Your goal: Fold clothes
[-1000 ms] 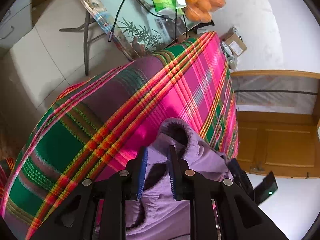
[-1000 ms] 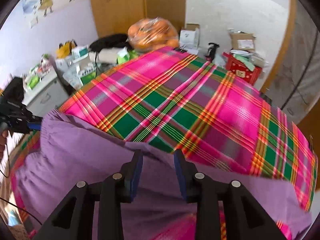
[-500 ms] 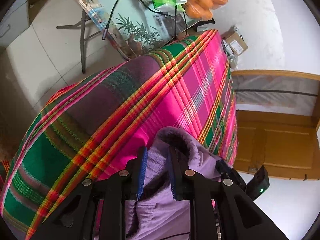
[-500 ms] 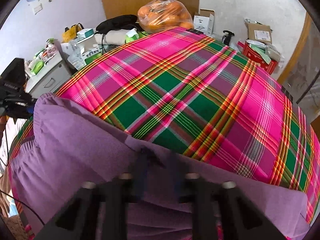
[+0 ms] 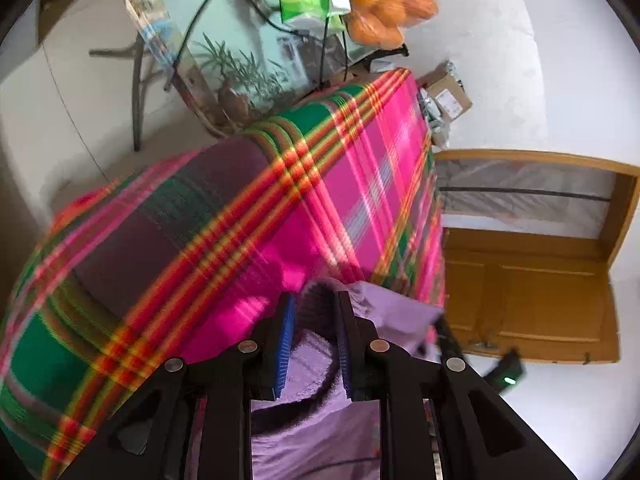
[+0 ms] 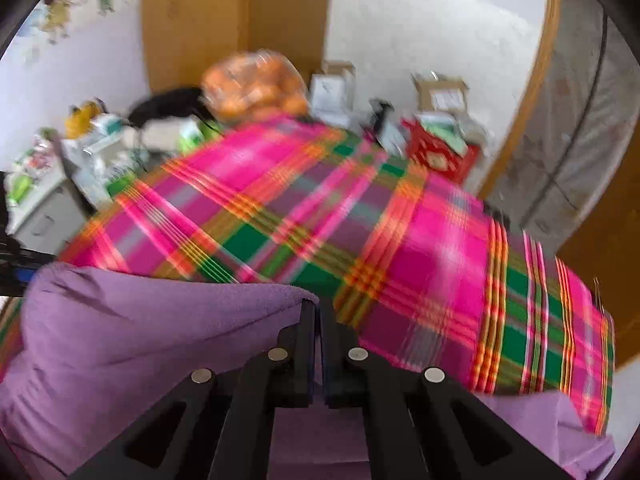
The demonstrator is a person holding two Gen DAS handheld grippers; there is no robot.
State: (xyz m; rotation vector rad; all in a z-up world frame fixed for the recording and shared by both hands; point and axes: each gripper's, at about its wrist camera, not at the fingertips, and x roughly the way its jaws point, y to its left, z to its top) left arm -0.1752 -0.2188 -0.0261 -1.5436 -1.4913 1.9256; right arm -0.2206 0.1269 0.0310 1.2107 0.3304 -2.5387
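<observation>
The left gripper is partly open around purple cloth; the right gripper pinches the cloth at bottom middle, over the plaid cover.

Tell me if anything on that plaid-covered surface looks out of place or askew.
Nothing is spilled or damaged. The purple garment is bunched at the near edge of the plaid cloth rather than spread flat. The right gripper is shut on its edge and the left gripper has a fold between its fingers. Both views are motion-blurred.

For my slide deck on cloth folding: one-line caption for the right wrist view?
Right gripper pinches the purple garment edge above a pink-and-green plaid tablecloth, bagged oranges beyond.
</observation>
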